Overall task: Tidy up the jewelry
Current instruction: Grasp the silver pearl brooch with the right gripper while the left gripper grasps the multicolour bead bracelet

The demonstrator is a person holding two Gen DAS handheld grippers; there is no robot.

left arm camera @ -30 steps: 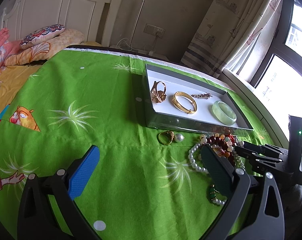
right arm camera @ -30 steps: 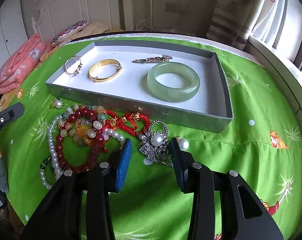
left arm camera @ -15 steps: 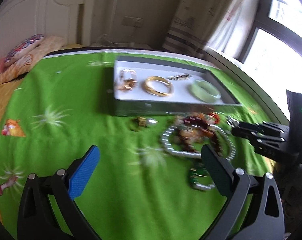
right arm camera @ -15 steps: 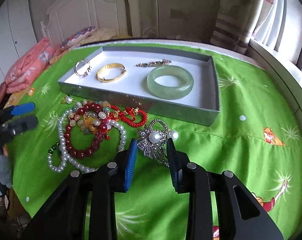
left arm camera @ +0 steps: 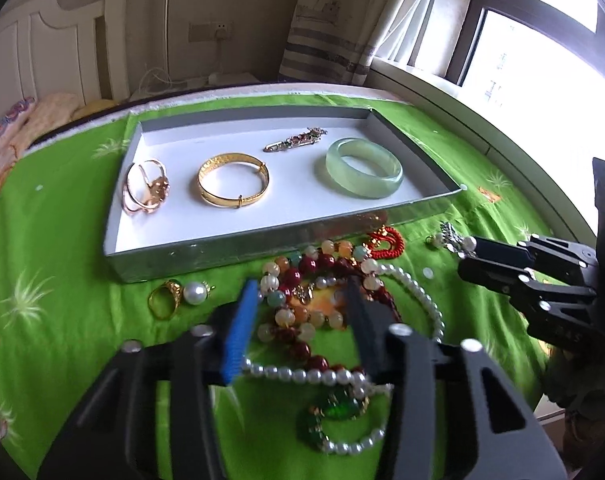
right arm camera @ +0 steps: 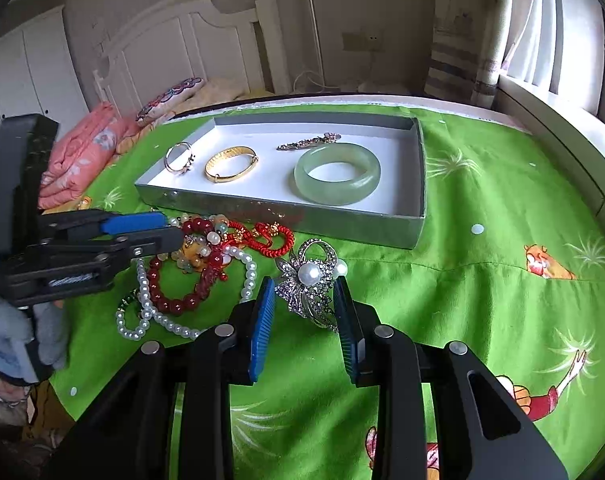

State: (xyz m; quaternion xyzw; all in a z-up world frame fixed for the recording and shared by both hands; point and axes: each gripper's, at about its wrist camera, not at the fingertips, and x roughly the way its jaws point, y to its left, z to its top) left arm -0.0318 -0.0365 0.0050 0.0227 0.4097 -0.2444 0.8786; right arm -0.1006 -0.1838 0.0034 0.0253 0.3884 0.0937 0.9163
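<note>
Tray: my shallow grey cardboard tray [left arm camera: 238,252] holds a pale green jade bangle [left arm camera: 364,167], gold bangle [left arm camera: 233,180], rose-gold ring [left arm camera: 144,190], jewelled clip [left arm camera: 296,140].
Cloth: tangled beaded bracelets [left arm camera: 314,276] lie against its near wall.
Left gripper [left arm camera: 302,308]: I'm closing it narrow around the beads.
Right gripper [right arm camera: 304,312]: I hold the silver pearl brooch [right arm camera: 308,280].

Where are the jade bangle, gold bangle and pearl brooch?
jade bangle [right arm camera: 336,190], right wrist view, near side of band.
gold bangle [left arm camera: 206,195], left wrist view, left side of band.
pearl brooch [right arm camera: 307,274], right wrist view, centre pearl.
</note>
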